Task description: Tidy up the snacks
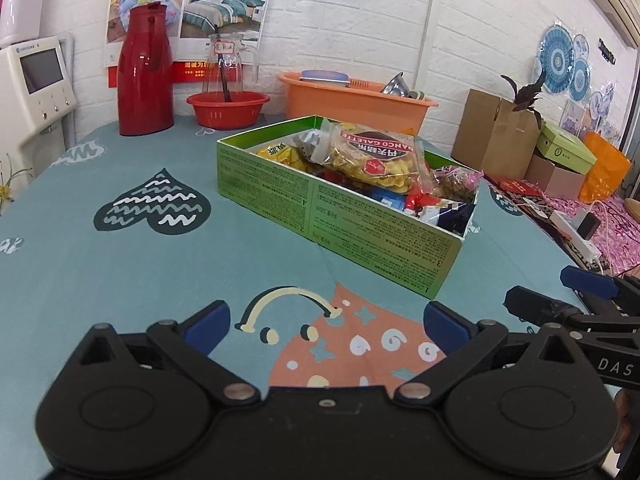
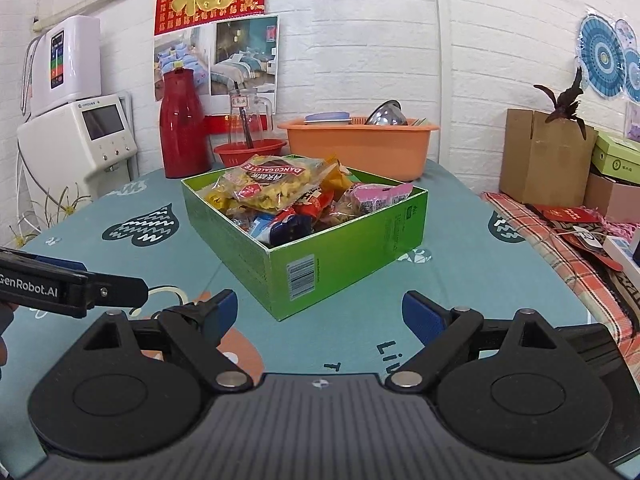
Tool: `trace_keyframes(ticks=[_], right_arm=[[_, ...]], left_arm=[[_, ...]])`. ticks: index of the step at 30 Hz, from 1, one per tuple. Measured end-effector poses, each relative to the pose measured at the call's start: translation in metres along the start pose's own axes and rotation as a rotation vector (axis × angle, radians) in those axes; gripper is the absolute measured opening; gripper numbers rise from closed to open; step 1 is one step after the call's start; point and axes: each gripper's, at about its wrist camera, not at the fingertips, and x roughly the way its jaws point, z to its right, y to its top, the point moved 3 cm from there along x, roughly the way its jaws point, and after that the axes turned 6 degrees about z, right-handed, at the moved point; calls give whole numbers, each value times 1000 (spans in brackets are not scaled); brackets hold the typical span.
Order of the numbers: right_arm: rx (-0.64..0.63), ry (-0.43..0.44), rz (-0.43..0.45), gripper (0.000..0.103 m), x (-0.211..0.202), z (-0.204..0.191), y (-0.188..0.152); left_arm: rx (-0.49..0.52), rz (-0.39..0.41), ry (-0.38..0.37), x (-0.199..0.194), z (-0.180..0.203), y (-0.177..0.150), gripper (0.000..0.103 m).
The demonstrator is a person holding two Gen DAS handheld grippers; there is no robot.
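A green cardboard box [image 1: 360,224] stands on the teal tablecloth [image 1: 120,264], filled with several snack packs. A clear bag of yellow biscuits [image 1: 376,156] lies on top. The box also shows in the right wrist view [image 2: 344,256], with the biscuit bag [image 2: 272,184] and a pink pack [image 2: 380,196]. My left gripper [image 1: 326,324] is open and empty, low over the cloth, short of the box. My right gripper [image 2: 320,312] is open and empty, just in front of the box's near corner.
A red thermos [image 1: 146,72], a glass jug [image 1: 228,68] in a red bowl [image 1: 228,108] and an orange basin [image 1: 352,100] stand at the table's back. Cardboard boxes [image 1: 496,136] and a power strip [image 1: 576,236] lie to the right, beyond the table edge.
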Motion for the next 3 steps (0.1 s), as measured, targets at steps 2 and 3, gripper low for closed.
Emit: trace_keyframes(ticks=[2, 3], right_arm=[[-1, 1, -1, 103, 0, -1, 0], [-1, 1, -1, 103, 0, -1, 1]], left_arm=[[-2, -1, 2, 0, 0, 0, 103], [-2, 0, 2, 0, 0, 0, 103]])
